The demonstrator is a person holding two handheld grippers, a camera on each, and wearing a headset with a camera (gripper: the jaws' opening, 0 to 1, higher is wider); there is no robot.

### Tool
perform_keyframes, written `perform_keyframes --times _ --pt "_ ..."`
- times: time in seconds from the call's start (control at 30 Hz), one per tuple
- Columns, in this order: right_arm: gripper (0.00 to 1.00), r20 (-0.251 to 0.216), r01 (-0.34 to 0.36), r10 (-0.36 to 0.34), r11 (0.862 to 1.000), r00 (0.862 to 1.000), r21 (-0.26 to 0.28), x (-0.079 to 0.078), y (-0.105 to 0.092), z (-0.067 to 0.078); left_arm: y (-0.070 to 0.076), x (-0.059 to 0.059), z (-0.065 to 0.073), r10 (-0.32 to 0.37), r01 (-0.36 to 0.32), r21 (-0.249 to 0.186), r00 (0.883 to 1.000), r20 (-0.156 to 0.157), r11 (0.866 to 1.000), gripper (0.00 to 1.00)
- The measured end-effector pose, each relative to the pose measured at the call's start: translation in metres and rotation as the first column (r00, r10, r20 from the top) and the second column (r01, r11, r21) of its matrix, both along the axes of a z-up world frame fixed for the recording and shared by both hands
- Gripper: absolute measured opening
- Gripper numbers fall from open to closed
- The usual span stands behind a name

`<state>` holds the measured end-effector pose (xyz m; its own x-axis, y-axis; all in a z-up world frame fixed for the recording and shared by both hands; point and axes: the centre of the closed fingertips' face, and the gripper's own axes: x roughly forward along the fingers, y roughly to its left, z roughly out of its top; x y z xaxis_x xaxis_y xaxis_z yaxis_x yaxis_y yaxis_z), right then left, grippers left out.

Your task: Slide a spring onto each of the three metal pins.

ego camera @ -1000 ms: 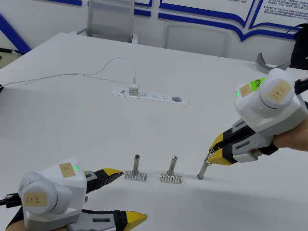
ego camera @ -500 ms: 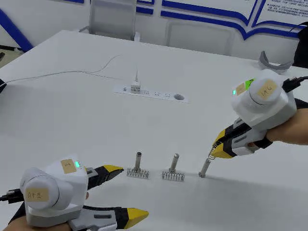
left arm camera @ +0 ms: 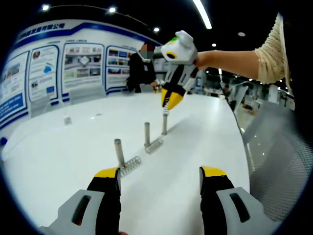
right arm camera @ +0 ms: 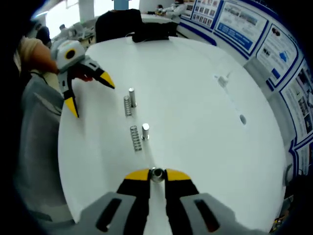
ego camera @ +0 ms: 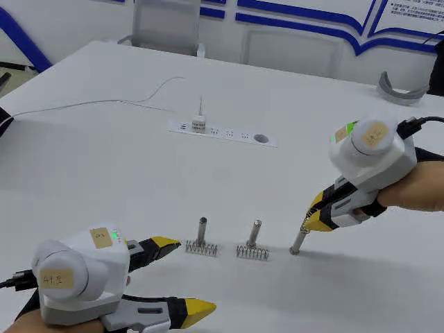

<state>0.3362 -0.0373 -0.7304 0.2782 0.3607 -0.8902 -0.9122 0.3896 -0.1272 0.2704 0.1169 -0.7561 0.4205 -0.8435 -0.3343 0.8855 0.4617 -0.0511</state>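
Spring 3 point(ego camera: 304, 226) sits at the top end of pin 3 point(ego camera: 299, 242), pinched between the tips of the R gripper point(ego camera: 309, 221). In the right gripper view the jaws are drawn in close on either side of the pin top.

Pin 2 point(ego camera: 255, 232) and pin 1 point(ego camera: 202, 229) stand upright and bare. Spring 2 point(ego camera: 252, 252) and spring 1 point(ego camera: 201, 248) each lie flat at their pin's base.

L gripper point(ego camera: 184, 274) is near pin 1 but apart from it, jaws spread wide, nothing held.

Surface: a plain white table point(ego camera: 104, 180). Approx. mid-table lies a power strip point(ego camera: 229, 134) w/ one plug point(ego camera: 199, 125). A white cable point(ego camera: 104, 105) runs off toward the table edge. A grey curved band point(ego camera: 399, 88) lies at the far corner.

Room: a grey chair point(ego camera: 165, 24) stands behind the far edge, and the wall has blue-bordered panels point(ego camera: 298, 28). The left gripper view adds posters point(left arm camera: 83, 61), ceiling lights point(left arm camera: 203, 14) and a person point(left arm camera: 142, 71) standing at the table's end.
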Motion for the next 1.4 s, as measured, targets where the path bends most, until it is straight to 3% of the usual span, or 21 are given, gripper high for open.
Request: perform_keyframes --times 1.07,1.4 --pt "0.12 -0.075 0.044 -0.046 0.999 0.996 -0.030 0.002 -0.003 -0.052 0.001 -0.001 -0.002 0.004 -0.004 0.001 1.000 -0.009 1.000 0.66" --pt "0.13 -0.082 0.056 -0.058 0.998 0.995 -0.021 0.003 -0.002 -0.055 0.001 -0.001 -0.002 0.004 -0.004 0.001 1.000 -0.009 1.000 0.66"
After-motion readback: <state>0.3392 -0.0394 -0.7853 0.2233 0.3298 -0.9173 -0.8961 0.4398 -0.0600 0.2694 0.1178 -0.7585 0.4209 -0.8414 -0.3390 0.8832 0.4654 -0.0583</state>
